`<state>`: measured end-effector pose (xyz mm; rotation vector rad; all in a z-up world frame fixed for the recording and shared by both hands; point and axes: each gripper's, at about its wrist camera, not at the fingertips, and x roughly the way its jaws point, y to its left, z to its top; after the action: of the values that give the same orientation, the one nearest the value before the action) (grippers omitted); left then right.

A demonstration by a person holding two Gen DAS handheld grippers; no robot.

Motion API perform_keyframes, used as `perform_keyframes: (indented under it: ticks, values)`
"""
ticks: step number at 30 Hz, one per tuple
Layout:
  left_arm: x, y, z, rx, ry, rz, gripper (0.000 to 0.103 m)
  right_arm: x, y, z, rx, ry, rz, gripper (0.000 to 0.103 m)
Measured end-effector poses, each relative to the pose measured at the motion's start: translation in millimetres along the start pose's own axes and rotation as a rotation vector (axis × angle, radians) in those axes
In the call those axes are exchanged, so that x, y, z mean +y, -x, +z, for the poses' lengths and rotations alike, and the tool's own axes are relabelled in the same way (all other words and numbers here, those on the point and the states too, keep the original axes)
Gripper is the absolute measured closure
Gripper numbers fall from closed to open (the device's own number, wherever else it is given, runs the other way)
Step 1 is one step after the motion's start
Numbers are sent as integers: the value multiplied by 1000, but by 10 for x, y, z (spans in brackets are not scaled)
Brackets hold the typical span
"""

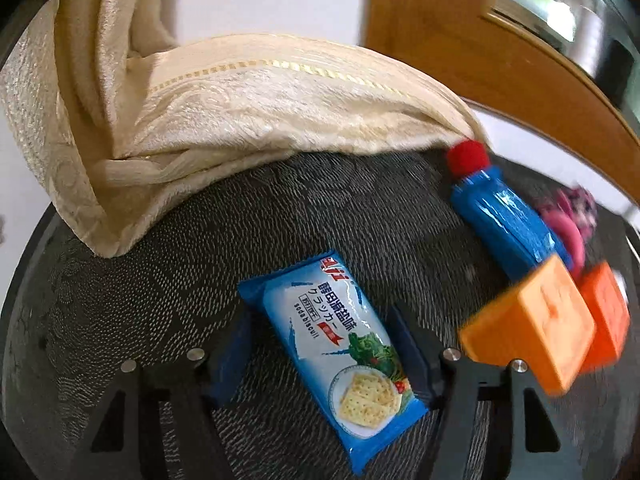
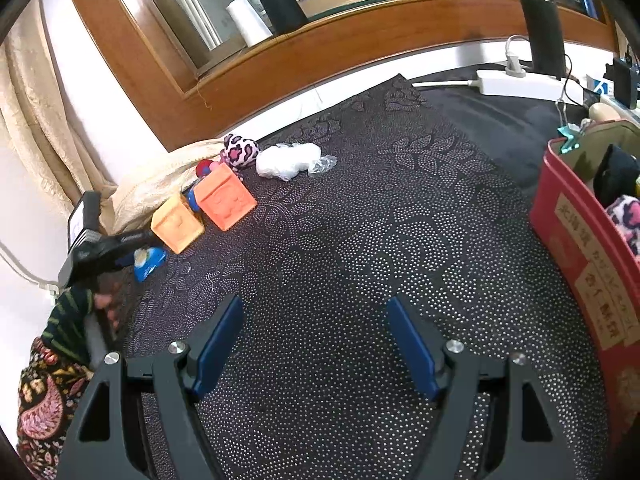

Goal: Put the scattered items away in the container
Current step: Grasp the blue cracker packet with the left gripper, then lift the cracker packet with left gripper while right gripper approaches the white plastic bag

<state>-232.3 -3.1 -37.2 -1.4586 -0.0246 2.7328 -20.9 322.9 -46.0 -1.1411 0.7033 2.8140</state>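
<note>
- Left gripper (image 1: 320,354) is spread wide with both blue fingers (image 1: 230,354) on either side of the cracker packet (image 1: 340,356), not pinching it as far as I can tell. There's a gap on the left side, and the right finger looks close to the wrapper edge or maybe just touching it.
- The packet lies flat on the dark patterned cloth (image 1: 160,300), slanted across the gap between the fingers.
- Handling guess: it's light, the glossy film will be slick, and the crackers inside will snap if squeezed hard. I'd grip it gently across the narrow width near the middle, not by the crimped ends.
- Just to the right sit two orange blocks (image 1: 532,320), and behind them a blue bottle with a red cap (image 1: 504,216) lies on its side. The blocks look chunky with flat faces, so easy to clamp. The bottle is round and shiny, so it could roll.
- Right gripper (image 2: 316,344) is also wide open and holds nothing, over bare cloth.
- The red container (image 2: 580,240) is well off to the right, with a pink spotted plush already inside. A matching plush (image 2: 240,150) and a white plastic bag (image 2: 288,160) lie out on the cloth.
</note>
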Motion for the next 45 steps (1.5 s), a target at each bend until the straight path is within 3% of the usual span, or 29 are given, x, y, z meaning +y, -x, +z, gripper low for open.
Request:
perform_keyframes:
  ticks: [3, 7, 14, 17, 19, 31, 34, 37, 40, 45]
  values:
    - [21, 130, -140, 24, -88, -49, 34, 1, 4, 0, -2, 1, 1, 25]
    - [107, 271, -330, 31, -112, -80, 34, 22, 7, 2, -6, 8, 2, 25]
    - [35, 248, -331, -28, -5, -41, 34, 17, -17, -7, -8, 12, -16, 25]
    - [69, 249, -413, -65, -10, -21, 52, 21, -26, -13, -10, 18, -26, 25]
    - [58, 217, -440, -78, -4, -54, 62, 25, -29, -14, -13, 21, -31, 25]
    - [-315, 592, -603, -173, -106, -182, 61, -55, -23, -13, -38, -2, -45, 25]
    - [-439, 640, -628, -187, -136, -223, 61, -83, -77, 11, -10, -27, -48, 25]
    - [-512, 717, -660, -197, -152, -264, 61, -27, -109, 135, 25, -14, -46, 25]
    - [-524, 744, -646, -199, -147, -290, 61, 167, -149, 379, 24, 98, -67, 25]
    - [-514, 808, -639, -203, -136, -317, 61, 391, -602, 804, 49, 237, -107, 25]
